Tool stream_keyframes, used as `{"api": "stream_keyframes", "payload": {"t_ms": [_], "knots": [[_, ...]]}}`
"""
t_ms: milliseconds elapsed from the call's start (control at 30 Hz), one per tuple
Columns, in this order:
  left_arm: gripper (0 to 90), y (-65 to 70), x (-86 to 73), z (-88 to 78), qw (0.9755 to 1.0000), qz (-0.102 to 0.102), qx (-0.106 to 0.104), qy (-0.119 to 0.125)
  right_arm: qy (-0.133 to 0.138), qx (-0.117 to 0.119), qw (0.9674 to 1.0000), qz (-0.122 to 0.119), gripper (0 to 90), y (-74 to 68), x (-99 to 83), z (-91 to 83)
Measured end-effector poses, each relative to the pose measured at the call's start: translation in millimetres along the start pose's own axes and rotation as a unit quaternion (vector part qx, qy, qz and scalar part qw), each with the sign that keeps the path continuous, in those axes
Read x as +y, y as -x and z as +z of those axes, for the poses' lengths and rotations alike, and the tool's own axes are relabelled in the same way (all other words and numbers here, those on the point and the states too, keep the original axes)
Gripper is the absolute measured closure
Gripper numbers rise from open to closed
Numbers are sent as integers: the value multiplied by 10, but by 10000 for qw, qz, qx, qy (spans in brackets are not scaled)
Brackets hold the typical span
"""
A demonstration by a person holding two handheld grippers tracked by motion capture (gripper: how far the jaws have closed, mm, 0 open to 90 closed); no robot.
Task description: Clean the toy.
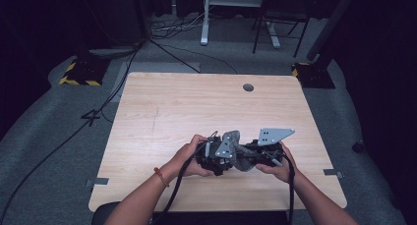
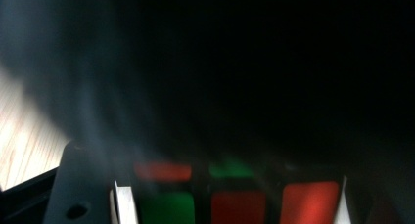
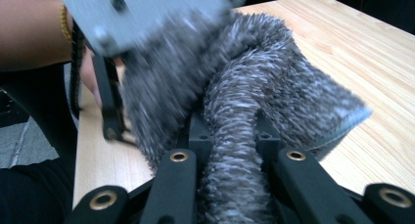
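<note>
A grey fuzzy cloth [image 1: 239,149] is bunched between my two grippers near the table's front middle. My right gripper [image 1: 252,155] is shut on it; in the right gripper view a thick fold of the cloth [image 3: 254,87] runs up between my black jaws [image 3: 230,145]. My left gripper [image 1: 222,160] is shut on a colour cube [image 2: 240,199] with red and green squares, its white pads on both sides. The cloth hangs dark and blurred over the cube. The left gripper's grey plate [image 3: 147,13] sits close above the cloth.
The wooden table [image 1: 196,102] has a round cable hole [image 1: 248,87] near its far edge. Both forearms come in over the front edge. Black cables [image 1: 177,190] trail from the grippers. Beyond the table are floor cables and desk legs [image 1: 204,23].
</note>
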State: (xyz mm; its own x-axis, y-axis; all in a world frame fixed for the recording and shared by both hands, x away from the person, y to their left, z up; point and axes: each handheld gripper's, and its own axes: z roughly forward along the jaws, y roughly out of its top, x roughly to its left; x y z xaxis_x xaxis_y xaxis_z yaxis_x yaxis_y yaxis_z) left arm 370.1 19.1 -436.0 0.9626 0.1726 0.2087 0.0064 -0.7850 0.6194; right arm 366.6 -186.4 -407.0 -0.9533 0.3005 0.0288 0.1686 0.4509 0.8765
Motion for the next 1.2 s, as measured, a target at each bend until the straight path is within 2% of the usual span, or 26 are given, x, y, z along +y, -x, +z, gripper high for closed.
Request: {"api": "stream_keyframes", "payload": {"t_ms": [67, 100, 167, 333, 433, 533, 600, 667, 733, 833, 967, 1000, 1067, 1133, 1200], "knots": [[331, -14, -18, 5, 10000, -35, 26, 39, -90, -87, 9999, -84, 775, -17, 13, 33], [332, -25, -29, -3, 9999, -81, -11, 96, -92, -119, 9999, -56, 775, -10, 11, 31], [333, -28, -33, -38, 9999, -63, 41, 119, -129, -192, 9997, -31, 775, 11, 1, 19], [334, -59, -61, -123, 9995, -124, 55, 268, -376, -413, 9984, -1, 775, 98, -89, -19], [334, -69, -82, -191, 9990, -173, 94, 401, -461, -464, 9978, 139, 775, 174, -175, -27], [334, -85, -97, -286, 9975, -223, 126, 654, -484, -480, 9974, 233, 775, 227, -236, -8], [334, -82, -100, -319, 9969, -249, 66, 747, -474, -406, 9977, 277, 775, 237, -252, 8], [334, -43, -94, -305, 9978, -127, 147, 634, -469, -338, 9979, 296, 775, 228, -253, 18], [333, -27, -93, -290, 9981, -107, 129, 595, -352, -151, 9987, 330, 775, 212, -250, 19], [333, -32, -87, -291, 9982, -79, 148, 569, -251, -67, 9992, 307, 775, 191, -237, 1], [334, -13, -78, -210, 9994, -28, 280, 220, -61, -270, 9996, 59, 775, 129, -132, -112], [333, -4, -68, -172, 9995, -20, 239, 206, -2, -241, 9997, -25, 775, 82, -93, -129], [334, 15, -34, -132, 9997, 11, 151, 200, -49, -185, 9996, -192, 776, -17, -45, -97], [334, 46, 0, -89, 9997, 91, 189, 124, -72, -128, 9995, -296, 775, -101, -12, -45], [334, 37, -13, -71, 9998, -5, 78, 198, -74, -137, 9994, -322, 774, -128, 11, -29]]}}
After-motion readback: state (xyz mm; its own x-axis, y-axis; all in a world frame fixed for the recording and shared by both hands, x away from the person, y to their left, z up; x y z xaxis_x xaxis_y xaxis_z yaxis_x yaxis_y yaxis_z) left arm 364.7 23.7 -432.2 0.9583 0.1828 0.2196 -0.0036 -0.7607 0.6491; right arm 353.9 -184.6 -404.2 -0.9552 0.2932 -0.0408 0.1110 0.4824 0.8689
